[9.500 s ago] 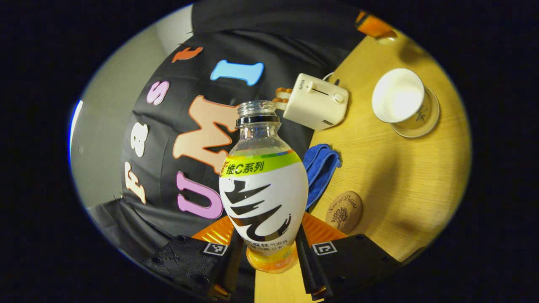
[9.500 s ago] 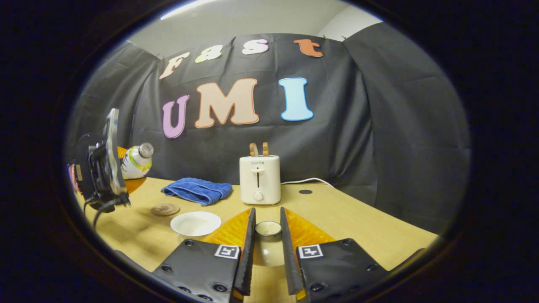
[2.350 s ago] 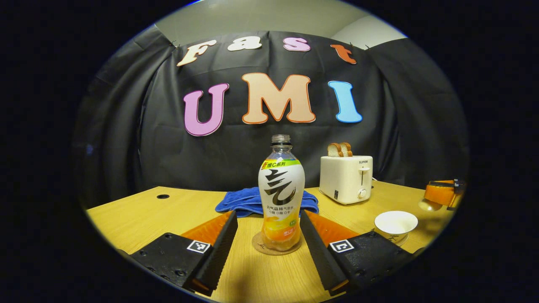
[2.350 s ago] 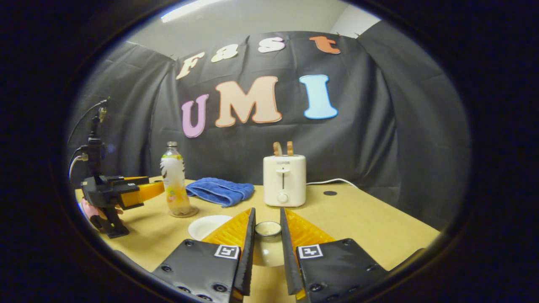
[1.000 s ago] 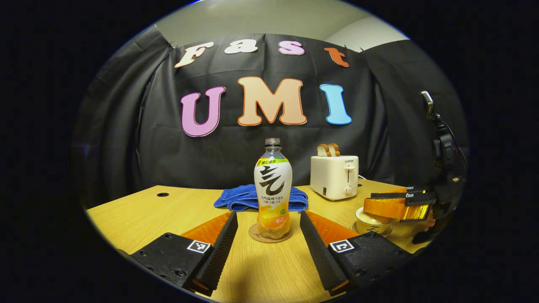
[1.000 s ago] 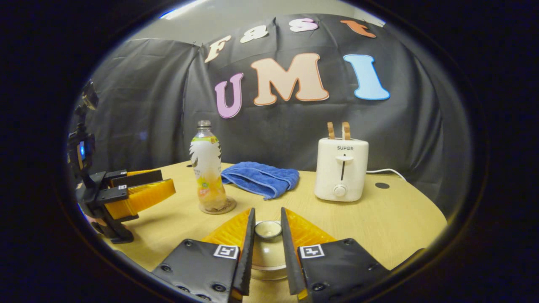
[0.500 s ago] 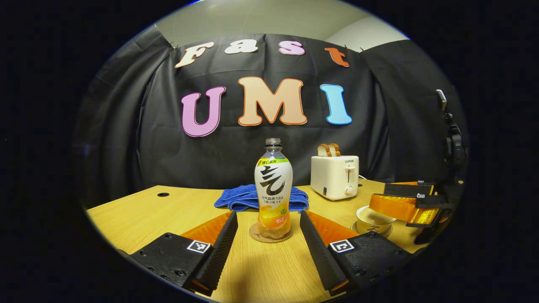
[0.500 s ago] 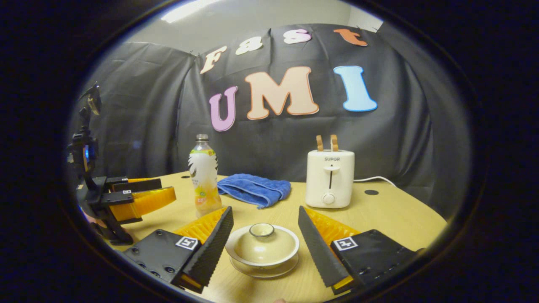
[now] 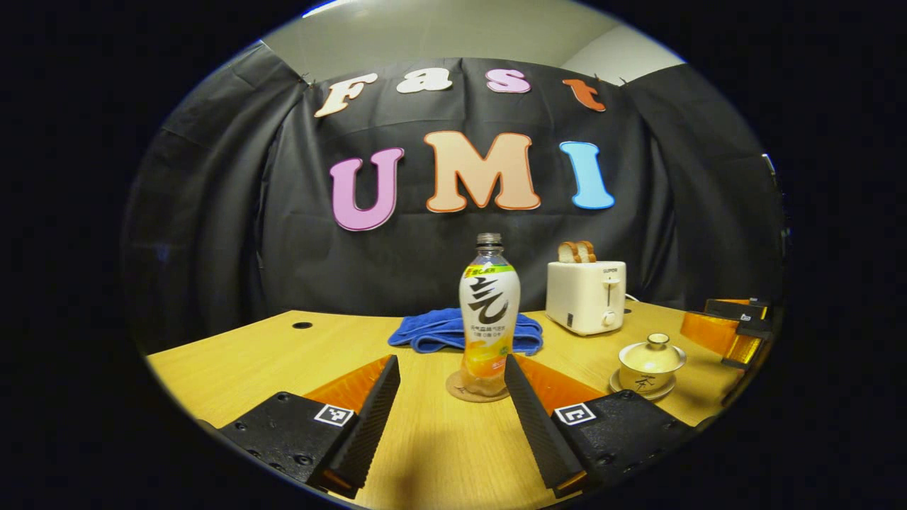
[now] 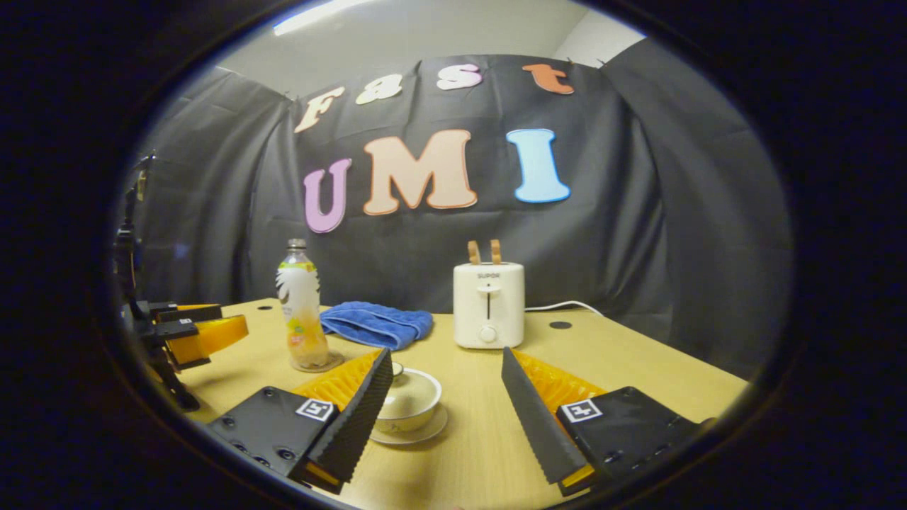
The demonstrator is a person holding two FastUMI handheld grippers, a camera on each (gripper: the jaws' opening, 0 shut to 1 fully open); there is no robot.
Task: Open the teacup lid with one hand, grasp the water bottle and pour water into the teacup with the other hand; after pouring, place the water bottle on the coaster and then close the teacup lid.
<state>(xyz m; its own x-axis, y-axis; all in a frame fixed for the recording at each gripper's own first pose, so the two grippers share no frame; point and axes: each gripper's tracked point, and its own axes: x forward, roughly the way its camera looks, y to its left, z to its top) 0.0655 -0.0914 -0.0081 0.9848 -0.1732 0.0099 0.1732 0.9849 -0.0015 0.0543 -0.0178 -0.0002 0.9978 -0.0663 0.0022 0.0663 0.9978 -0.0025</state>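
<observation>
In the left gripper view, the left tongs are spread wide and hold nothing. The water bottle stands upright on the coaster, a little beyond the fingertips and free of both of them. Taking the bottle as the landmark: a blue towel lies just behind it, a white toaster with two slices of bread stands behind it to the right, and the teacup sits on its saucer farther right, well apart from the bottle. The teacup lid rests on the cup, its knob upward. Beyond the teacup, at the edge of the view, part of the other tongs can be made out.

In the right gripper view, the right tongs are likewise spread open and empty. The teacup stands with its lid on, beside the inner face of the nearer finger, which hides part of it; I cannot tell whether they touch. From the bottle, the teacup lies nearer the camera and to the right, the towel just behind and to the right, the toaster farther right. The other tongs hover left of the bottle, over the table.

Judging by how things lie, every step looks finished: bottle on coaster, lid seated, both tongs free. Whether water is in the cup cannot be seen under the lid. Nothing seems left but to draw back.
</observation>
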